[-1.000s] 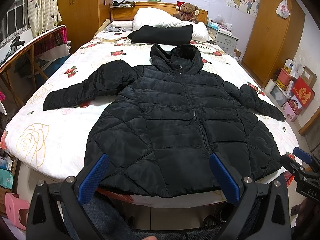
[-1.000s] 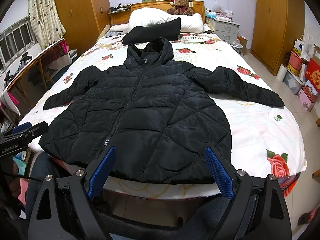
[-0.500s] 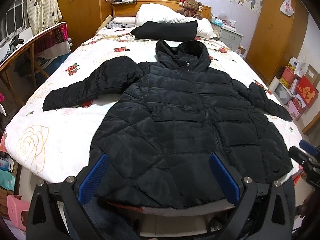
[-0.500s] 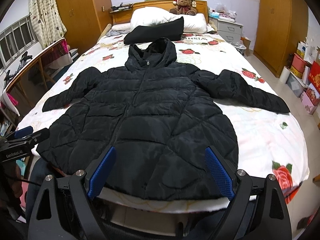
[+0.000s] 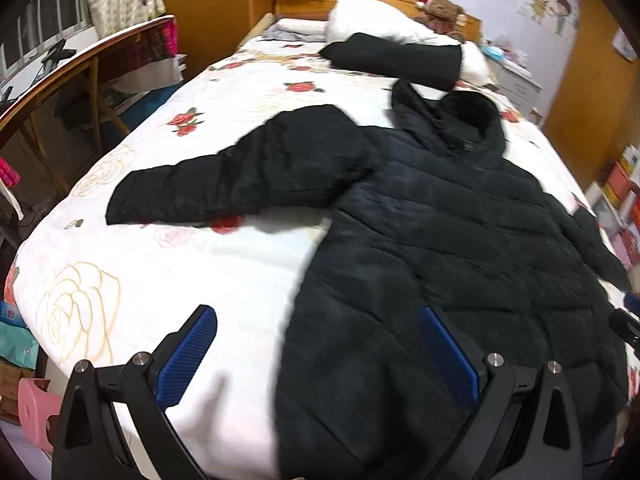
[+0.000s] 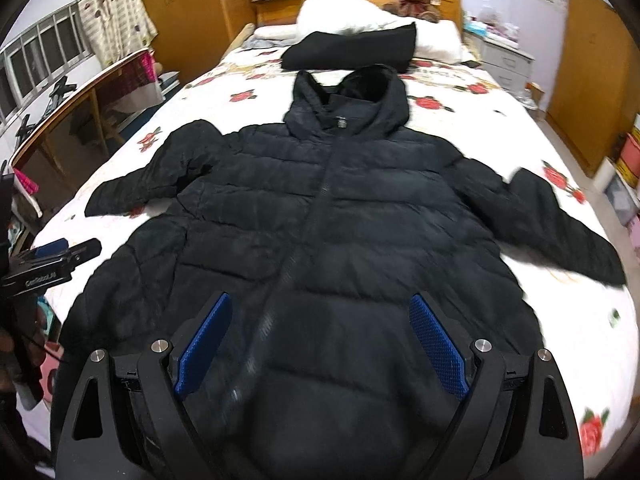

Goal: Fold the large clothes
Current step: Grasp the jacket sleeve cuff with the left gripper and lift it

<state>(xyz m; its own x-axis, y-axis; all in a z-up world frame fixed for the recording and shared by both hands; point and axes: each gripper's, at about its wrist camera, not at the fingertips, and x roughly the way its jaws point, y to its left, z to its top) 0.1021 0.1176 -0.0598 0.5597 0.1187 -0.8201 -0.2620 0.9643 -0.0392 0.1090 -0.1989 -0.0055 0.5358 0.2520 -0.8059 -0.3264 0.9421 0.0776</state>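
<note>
Even indoor light, motion blur both views, fisheye bending, dark vignette corners.

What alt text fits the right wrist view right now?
A black hooded jacket lies flat, zipped, sleeves spread, on a rose-print bed. The open right hand-held gripper hovers over its hem; the left hand-held gripper shows at the left edge.

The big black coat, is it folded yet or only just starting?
Only just starting. The black coat lies spread flat and zipped on the bed, both sleeves out, no fold made. The left hand-held gripper and right hand-held gripper hang open near its hem, holding nothing. Every fold is left.
</note>
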